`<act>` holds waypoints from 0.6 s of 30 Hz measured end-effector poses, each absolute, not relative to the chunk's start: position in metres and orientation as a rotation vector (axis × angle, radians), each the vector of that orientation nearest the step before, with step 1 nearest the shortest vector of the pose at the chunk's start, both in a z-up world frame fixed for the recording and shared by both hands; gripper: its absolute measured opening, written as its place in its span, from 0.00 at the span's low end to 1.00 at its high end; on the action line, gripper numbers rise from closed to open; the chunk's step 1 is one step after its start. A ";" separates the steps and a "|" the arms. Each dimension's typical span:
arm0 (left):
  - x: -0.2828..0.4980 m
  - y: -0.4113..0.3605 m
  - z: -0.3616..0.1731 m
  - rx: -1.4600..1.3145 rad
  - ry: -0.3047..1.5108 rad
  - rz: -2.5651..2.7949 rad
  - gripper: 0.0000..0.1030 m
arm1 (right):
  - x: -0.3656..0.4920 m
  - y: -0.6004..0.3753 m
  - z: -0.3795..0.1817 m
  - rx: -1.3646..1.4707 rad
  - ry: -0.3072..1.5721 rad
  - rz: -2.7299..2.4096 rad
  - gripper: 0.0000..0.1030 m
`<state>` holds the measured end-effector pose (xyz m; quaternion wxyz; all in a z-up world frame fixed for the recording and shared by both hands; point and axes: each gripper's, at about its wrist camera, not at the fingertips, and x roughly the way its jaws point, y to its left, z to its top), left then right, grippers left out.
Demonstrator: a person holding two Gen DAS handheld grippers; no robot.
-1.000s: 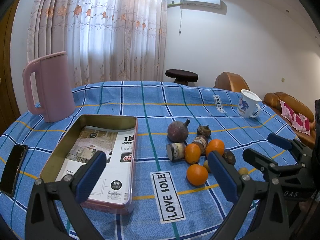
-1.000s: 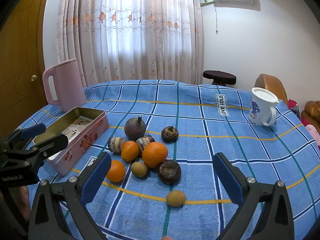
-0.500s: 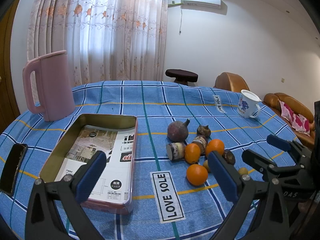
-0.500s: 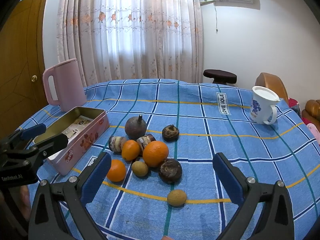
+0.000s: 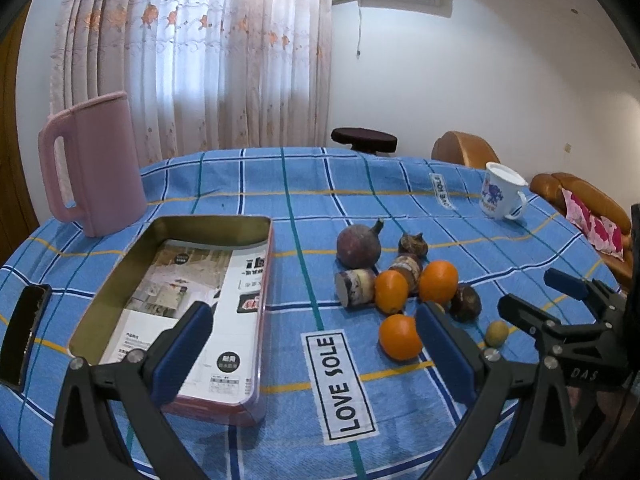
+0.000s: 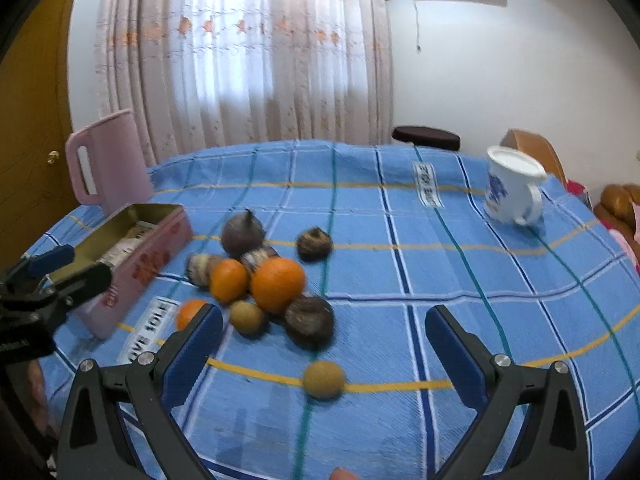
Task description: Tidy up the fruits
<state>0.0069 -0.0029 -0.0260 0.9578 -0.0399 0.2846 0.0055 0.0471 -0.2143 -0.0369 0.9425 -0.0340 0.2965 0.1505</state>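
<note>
We hold the left claw (image 5: pixel 312 344) wide open and empty above the near edge of the tabletop (image 5: pixel 360 200), which wears a blue checked cloth. Our right claw (image 6: pixel 324 344) is likewise spread open with nothing between its blue pads (image 6: pixel 456 356), hanging over a small round yellow-brown fruit (image 6: pixel 323 380) that lies apart from the rest. The main cluster of fruits sits mid-table: a big orange (image 6: pixel 277 285) touching a smaller orange (image 6: pixel 229 280), a dark purple round fruit with a stalk (image 6: pixel 242 233) behind them, and a dark brown wrinkled fruit (image 6: pixel 309 321) in front. To the left stands an open rectangular pink tin (image 5: pixel 180 292) lined with printed paper, holding no fruit. A tall pink plastic jug (image 5: pixel 94 164) is behind it.
</note>
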 end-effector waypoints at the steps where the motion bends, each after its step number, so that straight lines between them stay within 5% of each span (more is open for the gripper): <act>1: 0.008 -0.004 -0.028 -0.081 0.582 0.005 1.00 | 0.049 -0.217 -0.041 -0.068 0.614 0.298 0.98; 5: 0.011 -0.017 -0.030 -0.045 0.583 -0.014 1.00 | 0.055 -0.221 -0.052 -0.077 0.658 0.302 0.71; 10: 0.019 -0.035 -0.035 -0.001 0.608 -0.059 0.94 | 0.055 -0.215 -0.059 -0.119 0.698 0.337 0.69; 18: 0.043 -0.054 -0.051 0.043 0.710 -0.143 0.68 | 0.062 -0.210 -0.071 -0.141 0.782 0.382 0.44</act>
